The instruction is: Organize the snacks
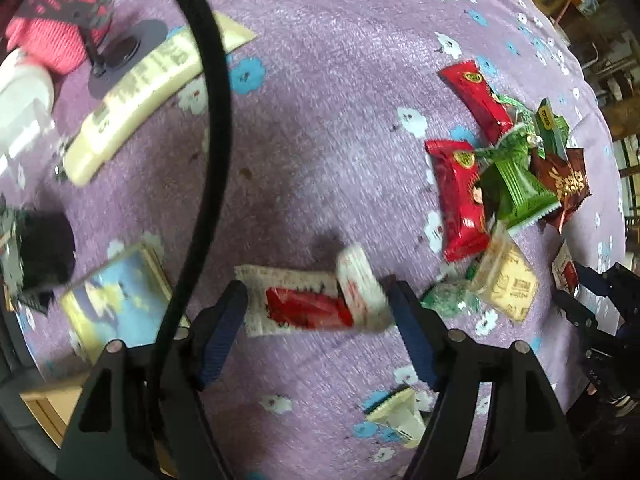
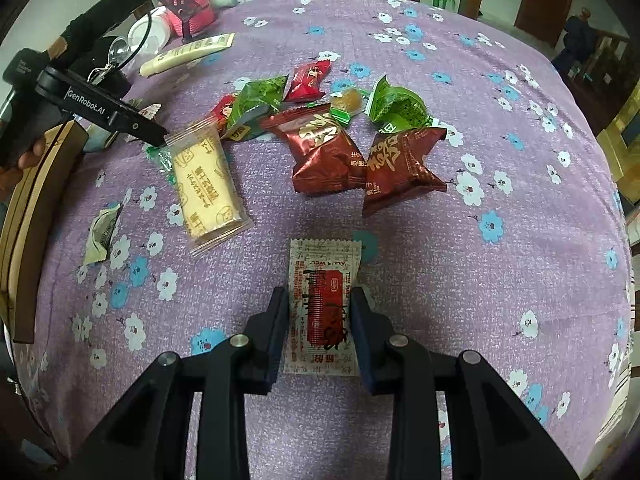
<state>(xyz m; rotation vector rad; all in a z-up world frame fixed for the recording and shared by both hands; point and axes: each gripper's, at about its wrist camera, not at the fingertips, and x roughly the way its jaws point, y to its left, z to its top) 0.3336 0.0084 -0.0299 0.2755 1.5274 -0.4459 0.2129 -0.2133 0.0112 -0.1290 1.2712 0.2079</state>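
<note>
Snacks point(image 2: 328, 148) lie heaped on the purple cloth point(image 2: 460, 80). Right gripper point(image 2: 320, 320) pinches a white-and-red packet point(image 2: 322, 304) near the table's edge. Left gripper point(image 1: 316, 304) gapes wide over two blurred white-and-red packets point(image 1: 304, 306), gripping neither.

We found a white-and-red sachet point(image 2: 322, 306) flat on the tabletop point(image 2: 400, 60); dark red point(image 2: 326, 152), green point(image 2: 260, 98) and cream packets point(image 2: 208, 184) lay jumbled nearby.
</note>
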